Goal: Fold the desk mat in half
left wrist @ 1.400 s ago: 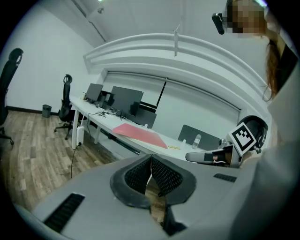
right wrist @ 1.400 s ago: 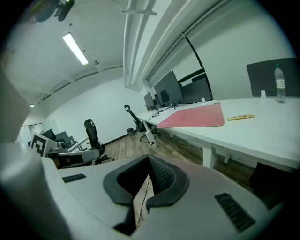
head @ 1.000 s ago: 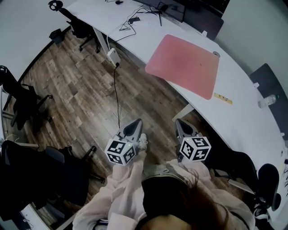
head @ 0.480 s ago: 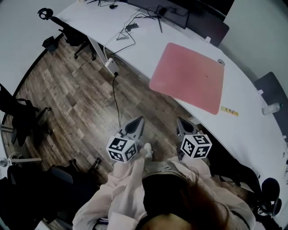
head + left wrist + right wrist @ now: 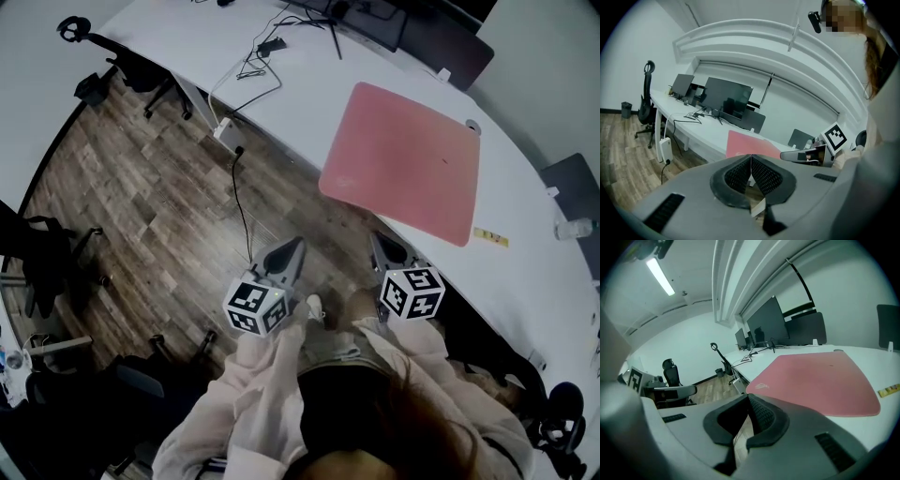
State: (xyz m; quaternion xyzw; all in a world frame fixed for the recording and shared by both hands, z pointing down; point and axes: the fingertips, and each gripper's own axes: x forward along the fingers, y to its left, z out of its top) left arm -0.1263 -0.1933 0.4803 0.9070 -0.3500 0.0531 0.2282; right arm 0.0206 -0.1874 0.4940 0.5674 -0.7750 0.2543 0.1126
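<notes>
A pink desk mat (image 5: 403,159) lies flat and unfolded on the long white desk (image 5: 234,37); it also shows in the left gripper view as the pink mat (image 5: 750,144) and in the right gripper view as the pink mat (image 5: 820,380). My left gripper (image 5: 292,246) and right gripper (image 5: 378,242) hang side by side over the wooden floor, short of the desk's near edge. Both are shut with nothing between the jaws. Neither touches the mat.
A power strip (image 5: 225,129) and black cable (image 5: 246,216) trail off the desk onto the floor. Monitors (image 5: 727,99) stand at the desk's back. Office chairs (image 5: 127,70) sit at the left. A yellow strip (image 5: 492,238) lies right of the mat.
The view has drifted closer to the desk: the mat sits lower and larger in the head view. Both grippers stay shut and hold their places in front of the body.
</notes>
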